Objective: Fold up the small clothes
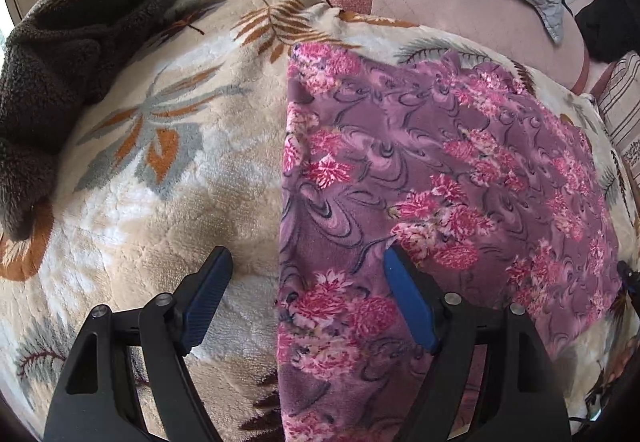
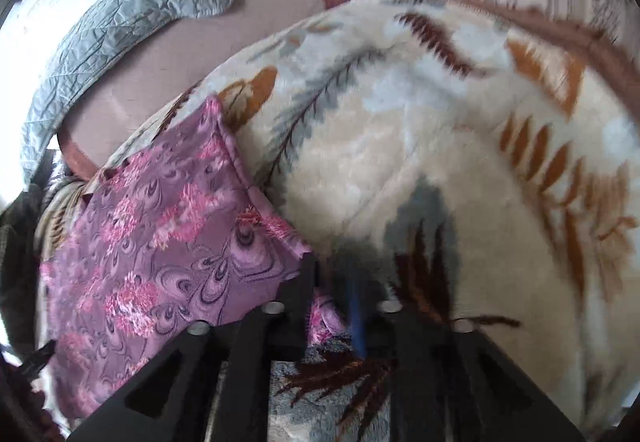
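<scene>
The purple floral cloth (image 1: 440,178) lies flat on the cream leaf-pattern blanket (image 1: 160,182). The left gripper (image 1: 308,262) hovers with its jaws spread wide and nothing clamped; the straight left edge of the cloth runs between its two fingers, one finger over the blanket, the other over the cloth. In the right wrist view the right gripper (image 2: 332,282) has its jaws drawn close, and a corner of the cloth (image 2: 160,234) sits between them. It looks pinched, though the picture is blurred there.

To do this step well, I think the left gripper should come down on the edge and clamp only the cloth, not the blanket pile below. Then both hands should lift together and keep the edge straight, so the fold falls evenly.
</scene>
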